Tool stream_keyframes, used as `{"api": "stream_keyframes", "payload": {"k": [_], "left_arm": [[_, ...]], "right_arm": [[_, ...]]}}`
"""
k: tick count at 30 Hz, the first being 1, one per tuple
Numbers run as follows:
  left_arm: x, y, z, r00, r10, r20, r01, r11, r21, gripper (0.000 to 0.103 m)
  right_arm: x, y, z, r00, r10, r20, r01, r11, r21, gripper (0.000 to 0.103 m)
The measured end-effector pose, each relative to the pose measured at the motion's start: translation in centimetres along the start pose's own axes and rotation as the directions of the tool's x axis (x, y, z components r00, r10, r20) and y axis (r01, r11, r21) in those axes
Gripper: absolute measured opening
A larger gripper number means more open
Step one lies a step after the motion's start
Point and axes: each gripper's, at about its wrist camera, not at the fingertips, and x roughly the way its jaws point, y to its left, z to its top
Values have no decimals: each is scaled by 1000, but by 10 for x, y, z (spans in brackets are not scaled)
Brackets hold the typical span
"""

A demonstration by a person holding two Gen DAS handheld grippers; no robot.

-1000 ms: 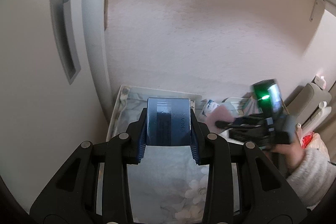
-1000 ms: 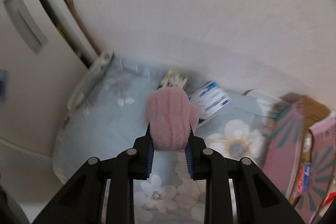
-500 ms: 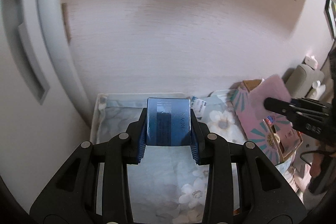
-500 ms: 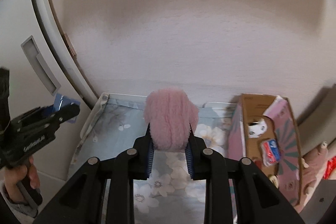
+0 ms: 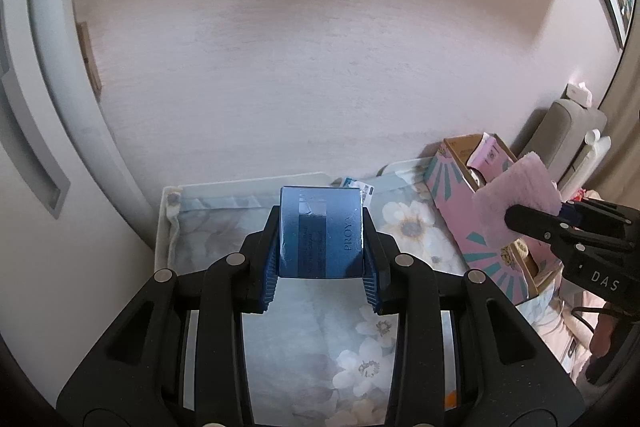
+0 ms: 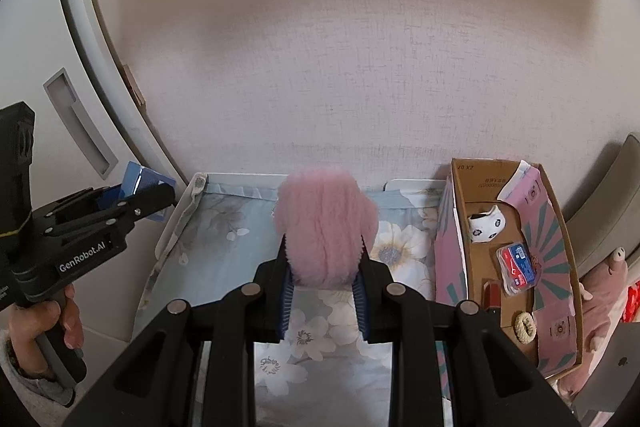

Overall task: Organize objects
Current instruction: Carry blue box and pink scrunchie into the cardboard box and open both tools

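We hold the blue box (image 5: 321, 231) pinched in the left gripper (image 5: 321, 259) and the pink fluffy item (image 6: 326, 227) squeezed in the right gripper (image 6: 325, 291), both above the floral cloth (image 6: 248, 235). To do this well, we judge we should carry each over the open cardboard box (image 6: 472, 187) at the right, lower it into a bare spot clear of the small things inside, and only then part the jaws.

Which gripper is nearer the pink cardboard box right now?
Right. The right gripper, holding the pink fluffy item, is beside the pink cardboard box; the left gripper is over the far end.
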Motion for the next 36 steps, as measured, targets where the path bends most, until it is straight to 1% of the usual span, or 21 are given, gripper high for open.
{"api": "stream_keyframes", "payload": {"k": [6, 10, 17, 21, 24, 25, 27, 30, 33, 34, 36], "left_arm": [[-4, -12, 2, 1000, -18, -5, 18, 999, 29, 31], [-3, -25, 7, 999, -43, -5, 44, 998, 53, 31], [13, -67, 27, 990, -140, -27, 142, 981, 129, 31], [30, -103, 38, 974, -218, -62, 226, 958, 177, 31], [52, -136, 46, 957, -271, -102, 287, 934, 214, 31], [62, -148, 50, 948, -294, -121, 315, 923, 221, 31], [76, -165, 53, 936, -319, -151, 347, 910, 226, 31], [102, -197, 59, 920, -339, -198, 381, 892, 243, 31], [128, -227, 61, 915, -328, -236, 388, 878, 282, 31], [136, -235, 62, 911, -326, -252, 393, 874, 288, 31], [158, -249, 63, 896, -329, -298, 413, 865, 286, 31]], "right_arm": [[-7, -12, 1, 1000, -16, 15, 15, 999, 29, 24], [-18, -32, -1, 998, -57, 26, 55, 996, 66, 24], [-37, -82, -10, 987, -156, 24, 151, 978, 143, 24], [-46, -112, -14, 977, -212, 10, 207, 963, 175, 24], [-48, -134, -16, 968, -250, -8, 247, 950, 190, 24], [-48, -144, -17, 965, -261, -19, 260, 945, 198, 24], [-45, -155, -19, 961, -274, -44, 277, 938, 208, 24], [-34, -173, -23, 959, -271, -87, 284, 931, 230, 24], [-20, -192, -31, 959, -254, -128, 278, 929, 242, 24], [-14, -196, -32, 959, -245, -139, 272, 935, 228, 24], [-3, -203, -36, 955, -242, -171, 276, 936, 220, 24]]}}
